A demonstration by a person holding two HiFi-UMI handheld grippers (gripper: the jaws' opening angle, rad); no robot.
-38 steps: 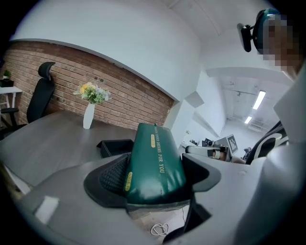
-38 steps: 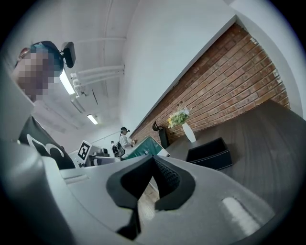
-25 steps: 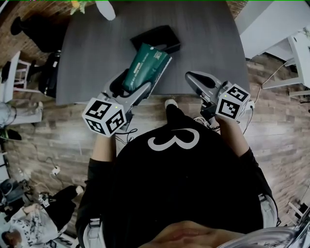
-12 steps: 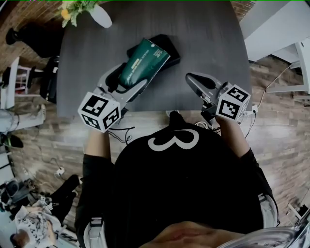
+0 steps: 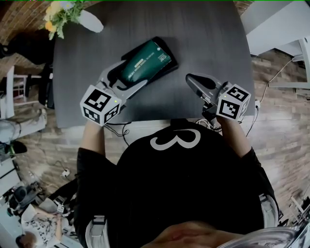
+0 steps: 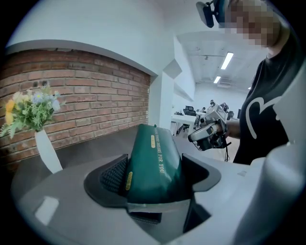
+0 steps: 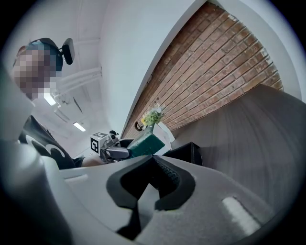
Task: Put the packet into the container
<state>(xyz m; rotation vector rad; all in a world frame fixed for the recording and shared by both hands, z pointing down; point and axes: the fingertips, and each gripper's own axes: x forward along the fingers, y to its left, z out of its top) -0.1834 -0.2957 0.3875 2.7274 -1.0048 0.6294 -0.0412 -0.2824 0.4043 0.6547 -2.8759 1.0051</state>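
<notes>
A dark green packet (image 5: 145,60) with gold print lies slanted over the black container (image 5: 171,61) on the dark grey table (image 5: 208,43). My left gripper (image 5: 125,79) is shut on the packet's near end, and the left gripper view shows the packet (image 6: 153,162) wedged between the jaws. Whether the packet touches the container's floor is hidden. My right gripper (image 5: 196,82) hovers over the table's front edge, to the right of the container, shut and holding nothing. The right gripper view shows the container (image 7: 185,153) and the packet (image 7: 146,143) off to the left.
A white vase with flowers (image 5: 72,14) stands at the table's far left corner. The table's front edge (image 5: 160,118) runs just before the person's body. Chairs and cables lie on the wooden floor (image 5: 43,140) to the left.
The left gripper has carried the packet forward and lower, so it now covers most of the container. The right gripper has stayed where it was.
</notes>
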